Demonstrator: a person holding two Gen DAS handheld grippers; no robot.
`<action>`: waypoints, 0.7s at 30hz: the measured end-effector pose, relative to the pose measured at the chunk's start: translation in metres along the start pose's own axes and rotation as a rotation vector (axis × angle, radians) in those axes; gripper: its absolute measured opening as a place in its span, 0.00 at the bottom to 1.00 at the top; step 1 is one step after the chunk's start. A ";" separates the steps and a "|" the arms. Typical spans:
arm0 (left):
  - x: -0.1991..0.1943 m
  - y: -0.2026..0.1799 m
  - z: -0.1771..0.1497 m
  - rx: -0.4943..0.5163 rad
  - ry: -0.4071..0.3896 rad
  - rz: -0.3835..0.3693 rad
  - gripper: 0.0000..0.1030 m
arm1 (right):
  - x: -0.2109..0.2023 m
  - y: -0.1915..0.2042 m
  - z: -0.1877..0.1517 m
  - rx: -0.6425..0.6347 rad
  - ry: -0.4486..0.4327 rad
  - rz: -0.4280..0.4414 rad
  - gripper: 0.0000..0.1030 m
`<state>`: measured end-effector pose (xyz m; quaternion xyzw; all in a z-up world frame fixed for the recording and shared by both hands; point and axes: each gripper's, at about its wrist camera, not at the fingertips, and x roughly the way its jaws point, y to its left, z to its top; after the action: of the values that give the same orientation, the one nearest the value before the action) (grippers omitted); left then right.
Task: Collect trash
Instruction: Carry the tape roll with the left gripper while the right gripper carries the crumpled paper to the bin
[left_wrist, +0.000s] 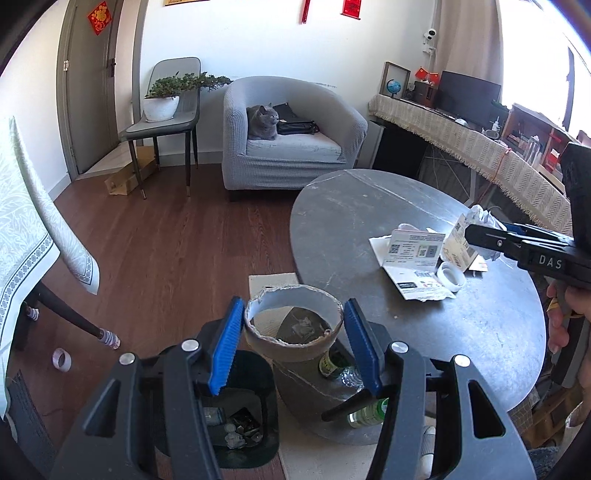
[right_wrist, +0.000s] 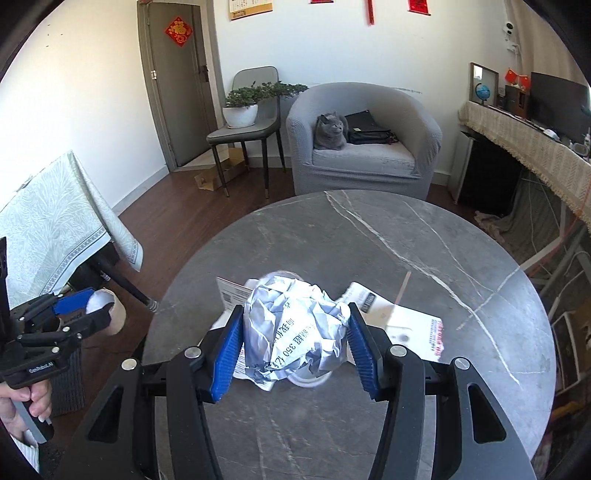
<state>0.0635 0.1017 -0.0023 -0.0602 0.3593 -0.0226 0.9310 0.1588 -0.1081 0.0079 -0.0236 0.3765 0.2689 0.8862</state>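
A living room with a wood floor: a grey cat (right_wrist: 330, 132) sits on a grey armchair (right_wrist: 364, 147) at the far wall, with a potted plant (right_wrist: 242, 107) on a chair to its left. Nearer stands a round dark marble worktop (right_wrist: 369, 240).

The right hand-held gripper (right_wrist: 295, 341) has its blue pads pressed on either side of a crumpled paper ball (right_wrist: 295, 332), held partway open around it over the near middle of the worktop. Flat printed leaflets (right_wrist: 402, 325) lie on the worktop under and beyond the ball, and a white tape roll (left_wrist: 451, 276) lies just beside them.

The left hand-held gripper (left_wrist: 293, 341) grips a torn cardboard tube (left_wrist: 293, 325), pads against its sides, mouth facing the camera. It hangs off the worktop's left edge, over the floor, above a black trash bin (left_wrist: 240, 406) that already holds scraps. Bottles (left_wrist: 365, 410) stand on the floor near the worktop's base. Another tape roll (left_wrist: 61, 359) lies on the floor at left
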 end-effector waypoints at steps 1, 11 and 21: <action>0.000 0.006 -0.002 -0.002 0.006 0.009 0.56 | 0.002 0.007 0.002 -0.009 0.000 0.014 0.53; 0.008 0.055 -0.026 -0.017 0.081 0.076 0.57 | 0.026 0.075 0.009 -0.107 0.021 0.125 0.53; 0.033 0.094 -0.064 -0.050 0.225 0.094 0.57 | 0.044 0.122 0.010 -0.153 0.044 0.212 0.53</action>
<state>0.0450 0.1862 -0.0835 -0.0636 0.4645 0.0236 0.8830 0.1303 0.0183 0.0049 -0.0573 0.3746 0.3886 0.8399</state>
